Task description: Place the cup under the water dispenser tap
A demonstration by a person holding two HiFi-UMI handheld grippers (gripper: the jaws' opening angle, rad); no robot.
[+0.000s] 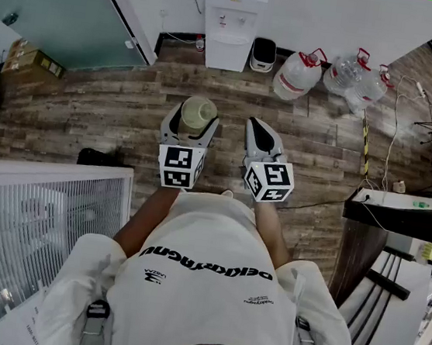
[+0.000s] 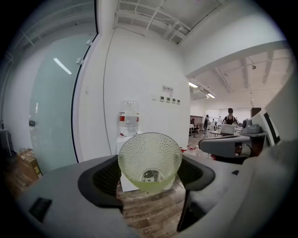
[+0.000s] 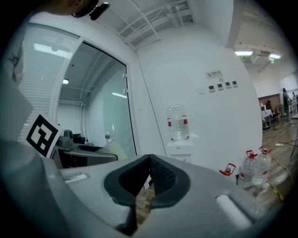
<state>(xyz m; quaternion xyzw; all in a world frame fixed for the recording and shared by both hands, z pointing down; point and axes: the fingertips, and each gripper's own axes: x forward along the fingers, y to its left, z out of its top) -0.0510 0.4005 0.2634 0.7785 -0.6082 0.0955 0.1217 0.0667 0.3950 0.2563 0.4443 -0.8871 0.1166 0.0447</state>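
Clamping the pale green dimpled plastic cup (image 2: 149,151) by its sidewalls in the grey left gripper (image 2: 150,173); probably handling as light, thin and crushable, so squeezing gently. Holding the grey right gripper (image 3: 149,179) closed and empty.

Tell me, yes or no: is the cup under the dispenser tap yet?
No: the left gripper holds the cup, with wooden floor between it and the water dispenser.

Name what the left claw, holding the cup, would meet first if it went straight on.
Probably the water dispenser against the wall; the floor before it looks free, though depth is unclear.
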